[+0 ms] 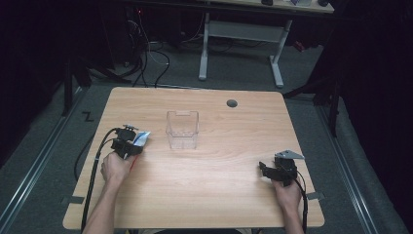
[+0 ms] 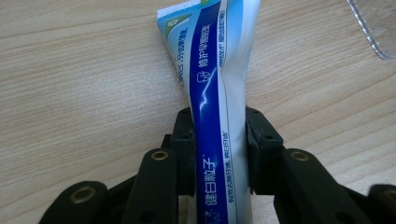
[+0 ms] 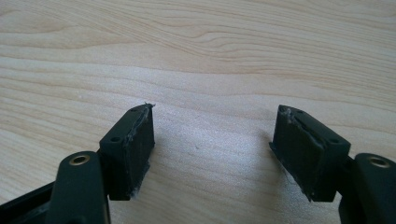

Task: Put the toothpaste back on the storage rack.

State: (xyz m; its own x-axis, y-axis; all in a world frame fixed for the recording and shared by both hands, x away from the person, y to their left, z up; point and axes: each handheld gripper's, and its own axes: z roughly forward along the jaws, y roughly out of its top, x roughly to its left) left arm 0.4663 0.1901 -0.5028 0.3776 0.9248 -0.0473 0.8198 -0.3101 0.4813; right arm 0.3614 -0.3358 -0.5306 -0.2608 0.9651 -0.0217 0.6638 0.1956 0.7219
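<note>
The left gripper [image 2: 219, 149] has its black fingers [image 2: 183, 140] clamped on a blue-and-white soft plastic toothpaste tube [image 2: 212, 93], low over the pale wooden bench [image 1: 234, 190], left of the clear plastic open-topped box [image 1: 182, 129]; the right gripper [image 3: 212, 149] rests well apart near the bench's right edge, its fingers [image 3: 133, 149] spread with nothing between them. The risk, as I judge it: the tube is pinched at mid-body, so it may buckle, droop or slide out if lifted; swung carelessly, its end could strike the box's rim and tip the light box over.
</note>
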